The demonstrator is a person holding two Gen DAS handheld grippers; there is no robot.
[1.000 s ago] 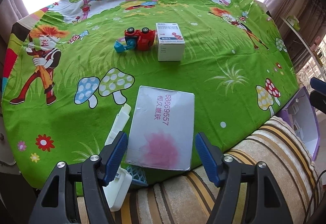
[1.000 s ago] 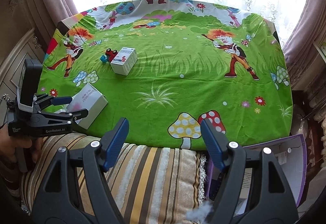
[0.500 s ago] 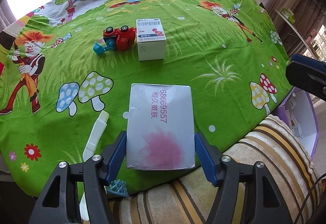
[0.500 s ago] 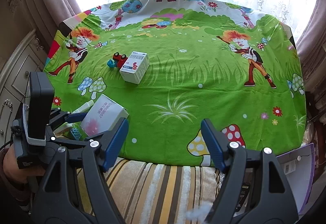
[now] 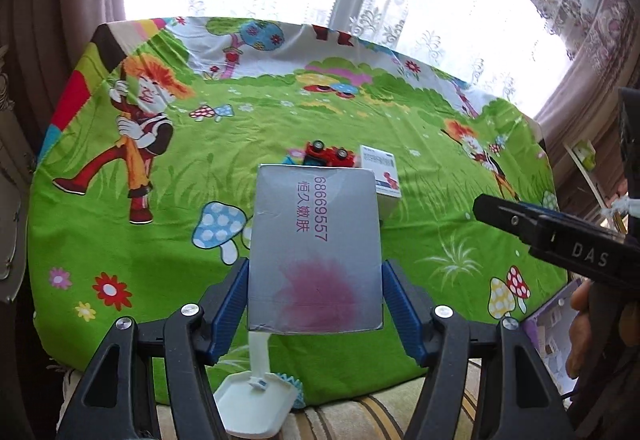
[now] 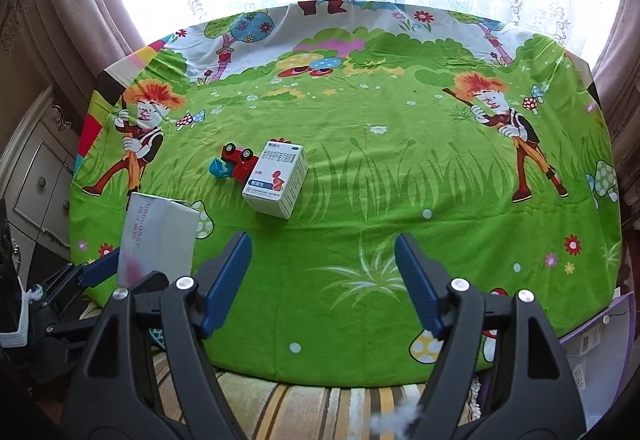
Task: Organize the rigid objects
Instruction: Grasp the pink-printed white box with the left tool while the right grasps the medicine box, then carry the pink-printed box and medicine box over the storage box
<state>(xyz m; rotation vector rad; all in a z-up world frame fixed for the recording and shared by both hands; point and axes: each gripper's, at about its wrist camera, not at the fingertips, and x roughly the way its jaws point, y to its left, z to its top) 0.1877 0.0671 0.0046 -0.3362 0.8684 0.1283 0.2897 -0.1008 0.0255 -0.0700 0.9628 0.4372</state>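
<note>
The grey carton with the pink blotch (image 5: 314, 248) is now clamped between the blue pads (image 5: 230, 306) of the left claw (image 5: 316, 310) and lifted clear of the green cartoon cloth on the tabletop (image 5: 120, 232); a second ago it lay flat with the jaws standing wide on either side, and they have since narrowed onto its sides. It tilts up ahead of the claw, hiding part of the red toy car (image 5: 330, 156) and the white medicine box (image 5: 380, 176) farther out beyond it. Below the claw, the white plastic piece (image 5: 256, 396) is left at the near edge of the cloth. The first pick looks done; the carry comes next. The right claw (image 6: 322, 280) has slid across toward the left one, jaws wide with nothing between them, the medicine box lying ahead of its left pad.
</note>
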